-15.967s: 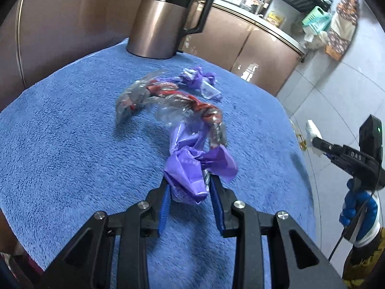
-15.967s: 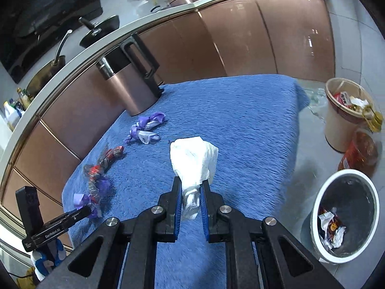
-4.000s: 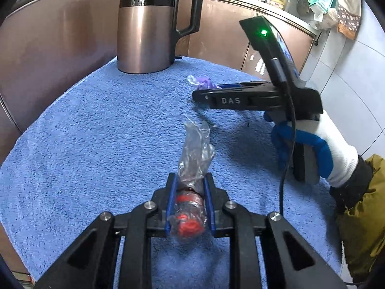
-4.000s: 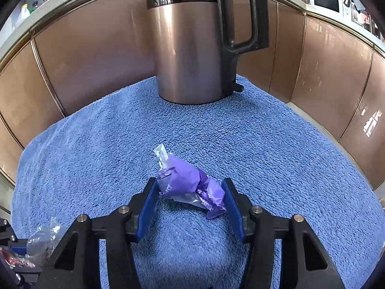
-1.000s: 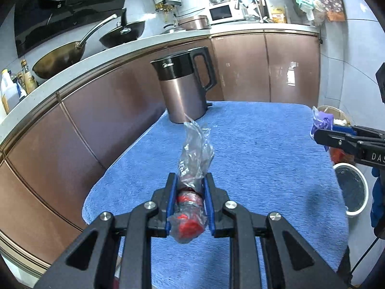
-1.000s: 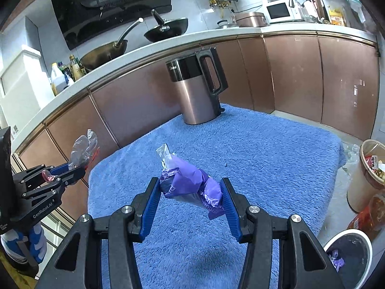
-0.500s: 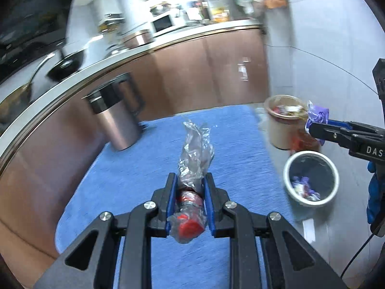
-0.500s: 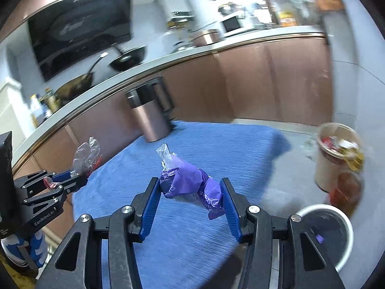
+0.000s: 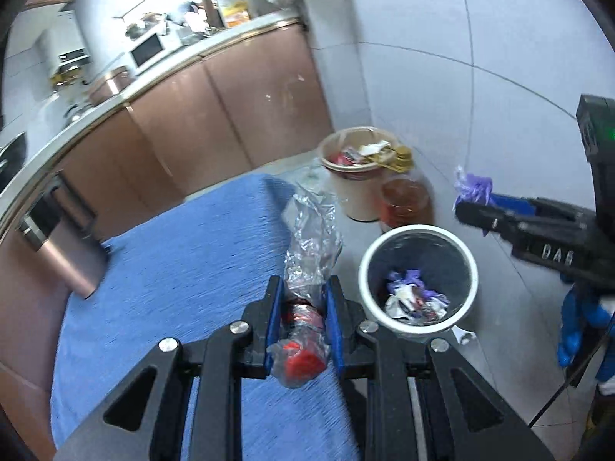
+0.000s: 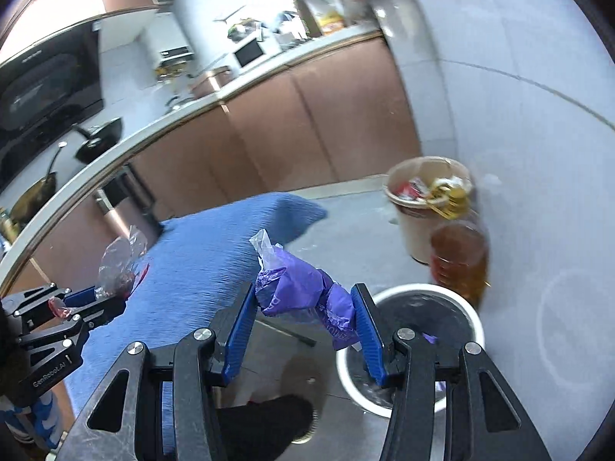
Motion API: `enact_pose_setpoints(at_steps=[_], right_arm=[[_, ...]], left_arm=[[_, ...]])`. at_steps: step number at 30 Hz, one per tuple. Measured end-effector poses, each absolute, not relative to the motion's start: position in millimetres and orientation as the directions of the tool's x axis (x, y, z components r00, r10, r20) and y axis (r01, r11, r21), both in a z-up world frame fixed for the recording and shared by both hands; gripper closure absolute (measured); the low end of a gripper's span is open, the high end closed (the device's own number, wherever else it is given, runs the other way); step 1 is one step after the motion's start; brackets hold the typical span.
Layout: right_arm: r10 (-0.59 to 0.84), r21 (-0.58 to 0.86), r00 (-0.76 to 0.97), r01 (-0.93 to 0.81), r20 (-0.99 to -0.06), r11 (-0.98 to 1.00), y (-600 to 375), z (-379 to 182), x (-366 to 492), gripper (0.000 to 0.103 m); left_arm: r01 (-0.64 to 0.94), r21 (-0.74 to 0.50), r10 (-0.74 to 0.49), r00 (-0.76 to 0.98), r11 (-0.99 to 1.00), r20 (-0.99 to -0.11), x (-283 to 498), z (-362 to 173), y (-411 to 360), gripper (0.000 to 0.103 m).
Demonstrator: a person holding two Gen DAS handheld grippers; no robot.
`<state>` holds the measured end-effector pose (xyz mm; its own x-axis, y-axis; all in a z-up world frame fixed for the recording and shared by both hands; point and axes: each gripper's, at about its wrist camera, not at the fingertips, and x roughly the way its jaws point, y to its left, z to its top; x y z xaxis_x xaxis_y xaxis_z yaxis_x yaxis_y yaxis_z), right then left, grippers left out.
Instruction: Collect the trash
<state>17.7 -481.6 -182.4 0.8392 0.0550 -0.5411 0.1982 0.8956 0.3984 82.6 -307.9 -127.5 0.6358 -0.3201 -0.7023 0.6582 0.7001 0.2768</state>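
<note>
Clamped between the blue pads of the left gripper (image 9: 301,317), low in the centre of the left wrist view, a crinkled clear wrapper (image 9: 307,265) with a red printed end is held narrowly, its loose upper half standing free above the jaws. In the right wrist view a purple wrapper (image 10: 303,296) is bridged across the right gripper (image 10: 305,330), whose jaws are set wider and pinch the bundle only by its two ends, a pale plastic tail poking upward.

Just beyond both tools, at lower right of each frame, the white-rimmed waste bin (image 9: 419,232) is seen on the grey floor, scraps already lying inside. The blue towel (image 9: 184,253) is spread to the left of it and looks cleared of litter in the part shown.

A miss is judged the main risk: neither wrapper appears to be squarely over the bin mouth, and such light film could drift or catch on the rim if released from here. The clear wrapper might also cling to a pad instead of dropping.

Farther back, toward the middle right, a tan bucket (image 9: 359,176) heaped with rubbish and an amber plastic jug (image 9: 405,201) are set close behind the bin; a stray piece could land among them. Motion blur leaves finer detail uncertain.
</note>
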Motion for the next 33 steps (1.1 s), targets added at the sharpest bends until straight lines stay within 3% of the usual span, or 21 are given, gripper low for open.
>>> enact_pose_setpoints(at_steps=[7, 13, 18, 21, 26, 33], right_arm=[[-0.004, 0.403, 0.778, 0.330, -0.629, 0.854, -515, -227, 24, 0.055], [-0.080, 0.336, 0.707, 0.429, -0.702, 0.838, -535, -258, 32, 0.053], [-0.109, 0.293, 0.658, 0.470, -0.746, 0.833, -542, -276, 41, 0.049], [-0.122, 0.270, 0.639, 0.480, -0.759, 0.835, -542, -282, 44, 0.041], [-0.146, 0.244, 0.623, 0.497, -0.769, 0.833, -541, -283, 47, 0.039], [-0.193, 0.205, 0.655, 0.480, -0.730, 0.853, -522, -251, 45, 0.037]], left_arm=[[0.718, 0.255, -0.349, 0.578, 0.648, -0.738, 107, -162, -375, 0.080], [0.771, 0.158, -0.393, 0.475, 0.616, -0.787, 127, -190, -421, 0.078], [0.783, 0.095, -0.438, 0.439, 0.615, -0.784, 138, -197, -439, 0.048], [0.785, 0.055, -0.468, 0.422, 0.617, -0.777, 144, -195, -443, 0.044], [0.774, -0.015, -0.510, 0.403, 0.634, -0.760, 155, -183, -433, 0.043], [0.714, -0.003, -0.513, 0.501, 0.701, -0.697, 155, -148, -378, 0.042]])
